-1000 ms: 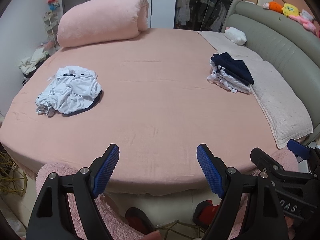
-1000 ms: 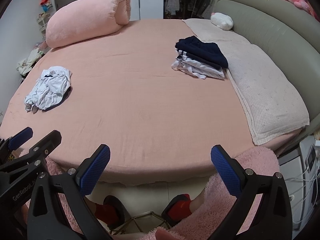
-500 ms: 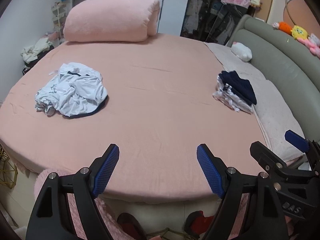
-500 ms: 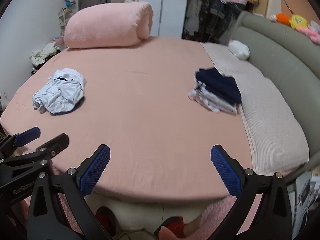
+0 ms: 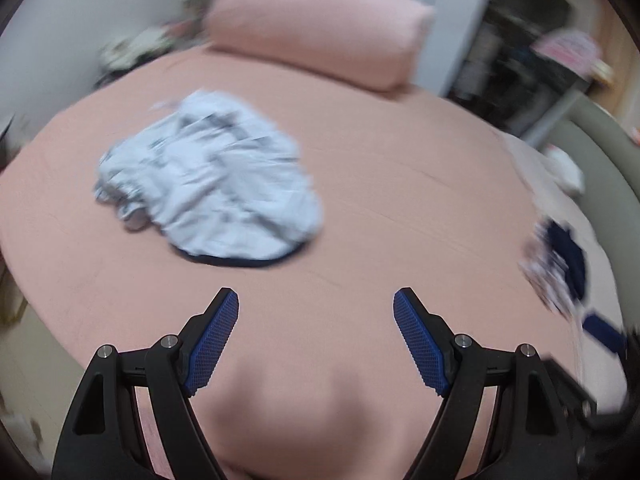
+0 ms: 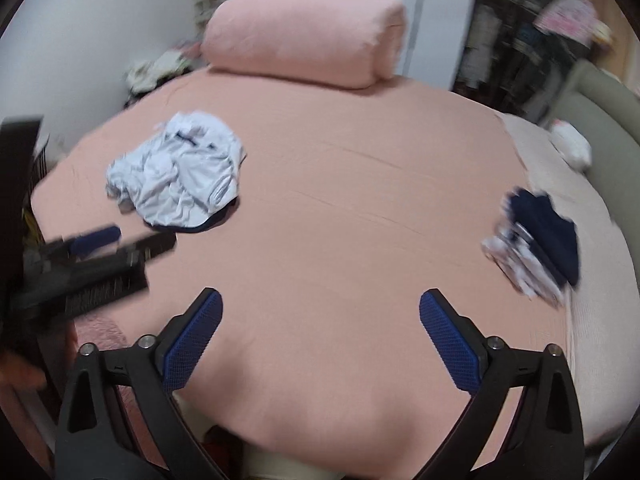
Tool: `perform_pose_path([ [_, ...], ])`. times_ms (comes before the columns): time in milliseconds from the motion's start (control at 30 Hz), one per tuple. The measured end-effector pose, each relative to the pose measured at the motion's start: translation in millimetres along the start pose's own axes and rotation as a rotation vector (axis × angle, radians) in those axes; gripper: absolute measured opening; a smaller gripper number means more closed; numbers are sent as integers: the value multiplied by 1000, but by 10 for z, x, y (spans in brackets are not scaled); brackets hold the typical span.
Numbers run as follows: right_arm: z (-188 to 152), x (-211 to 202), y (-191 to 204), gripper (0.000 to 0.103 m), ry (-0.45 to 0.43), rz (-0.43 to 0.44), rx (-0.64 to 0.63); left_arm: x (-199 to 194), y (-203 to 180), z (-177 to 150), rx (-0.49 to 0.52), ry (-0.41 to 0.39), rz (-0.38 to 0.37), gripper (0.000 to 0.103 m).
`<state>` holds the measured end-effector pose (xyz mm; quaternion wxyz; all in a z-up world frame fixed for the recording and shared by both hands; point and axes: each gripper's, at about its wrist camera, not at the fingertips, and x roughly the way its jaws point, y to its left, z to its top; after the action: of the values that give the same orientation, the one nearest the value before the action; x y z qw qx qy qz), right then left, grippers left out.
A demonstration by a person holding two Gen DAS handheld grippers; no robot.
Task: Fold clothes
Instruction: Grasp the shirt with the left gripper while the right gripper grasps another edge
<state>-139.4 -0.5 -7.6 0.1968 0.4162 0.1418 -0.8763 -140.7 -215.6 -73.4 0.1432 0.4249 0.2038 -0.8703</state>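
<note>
Compared with the frames half a second and one second back, both grippers are now carried forward over the bed (image 5: 360, 184), and the crumpled white garment (image 5: 208, 184) is seen much larger and closer in the left wrist view, which is blurred by motion. The left gripper (image 5: 316, 340) is held wide apart with nothing between its blue pads (image 5: 212, 344), as it was before; the garment lies ahead of it and to the left, apart from the fingertips, where earlier it lay farther off at the left. The heap's long axis is seen to run from the far left toward the near right, with a dark edge showing under its near right end; which way the garment itself points cannot be told from the bunched cloth. In the right wrist view the same garment (image 6: 176, 176) is placed well ahead and to the left of the right gripper (image 6: 320, 332), whose jaws are likewise spread wide and empty. The left gripper (image 6: 100, 256) is seen there as a blurred dark shape just short of the heap. The folded stack (image 6: 536, 236), dark on top, is kept ahead and to the right, near the pale blanket (image 6: 600, 280). The rolled pink duvet (image 6: 304, 36) is set at the far side.
</note>
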Motion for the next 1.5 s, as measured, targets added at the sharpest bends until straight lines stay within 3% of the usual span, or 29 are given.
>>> perform_pose_path([
  [67, 122, 301, 132, 86, 34, 31, -12, 219, 217, 94, -70, 13, -2, 82],
  [300, 638, 1535, 687, 72, 141, 153, -23, 1092, 1184, 309, -399, 92, -74, 82],
  [467, 859, 2163, 1000, 71, 163, 141, -29, 1284, 1406, 298, -482, 79, -187, 82],
  [567, 892, 2533, 1127, 72, 239, 161, -39, 1367, 1354, 276, -473, 80, -243, 81],
  [600, 889, 2656, 1166, 72, 274, 180, -43, 1398, 1320, 265, -465, 84, -258, 79],
  [633, 870, 2766, 1215, 72, 312, 201, -57, 1424, 1272, 254, -450, 84, -256, 69],
  [667, 852, 2810, 1284, 72, 321, 208, -99, 1451, 1217, 245, -428, 86, -249, 48],
  [700, 848, 2777, 1363, 68, 289, 196, -166, 1480, 1161, 235, -406, 89, -243, 38],
  [733, 842, 2741, 1426, 49, 270, 196, -222, 1525, 1097, 214, -385, 103, -244, 16],
  [767, 834, 2699, 1468, 32, 268, 215, -261, 1567, 1063, 200, -375, 116, -251, 11],
  [800, 822, 2655, 1488, 24, 270, 235, -287, 1604, 979, 170, -366, 125, -268, 11],
  [833, 808, 2608, 1481, 7, 278, 255, -295, 1613, 875, 152, -337, 143, -305, 11],
  [900, 779, 2483, 1409, 6, 252, 276, -278, 1563, 638, 106, -284, 143, -360, 10],
  [1033, 563, 2182, 1194, 5, 186, 236, -270, 1325, 271, -73, -143, 102, -287, 8],
  [1267, 150, 1713, 769, 4, 137, 184, -195, 1045, 210, -287, -174, 114, -319, 7],
  [1433, -118, 1262, 395, 4, 93, 149, -141, 904, 58, -457, -153, 200, -378, 7],
  [1500, -235, 1055, 209, 4, 80, 136, -111, 777, -168, -611, -119, 226, -429, 7],
])
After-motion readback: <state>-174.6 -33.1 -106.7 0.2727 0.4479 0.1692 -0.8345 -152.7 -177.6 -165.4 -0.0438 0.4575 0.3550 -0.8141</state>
